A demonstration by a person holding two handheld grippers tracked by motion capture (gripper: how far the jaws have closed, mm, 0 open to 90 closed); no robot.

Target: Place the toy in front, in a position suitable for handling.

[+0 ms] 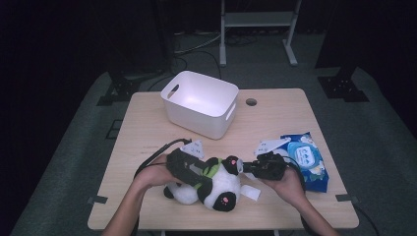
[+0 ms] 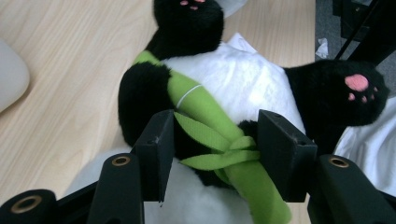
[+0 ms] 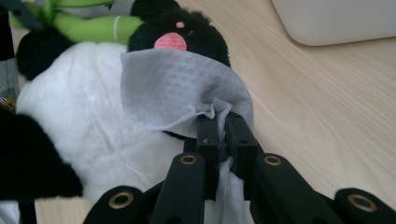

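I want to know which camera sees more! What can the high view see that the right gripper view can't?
High view alone: blue wet-wipe packet, both forearms, the whole table. Right gripper view alone, up close: right gripper shut on a thin white wipe, draped against the toy's paw. Both: black-and-white plush panda with its green bamboo stick, white plastic bin.

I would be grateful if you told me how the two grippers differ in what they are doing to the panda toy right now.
The left gripper stands part open, its jaws straddling the green bamboo stalk on the panda toy; the right gripper is shut on a white wipe. The left one steadies the toy's body, while the right one brings the wipe against a black paw. Both meet at the toy on the table.
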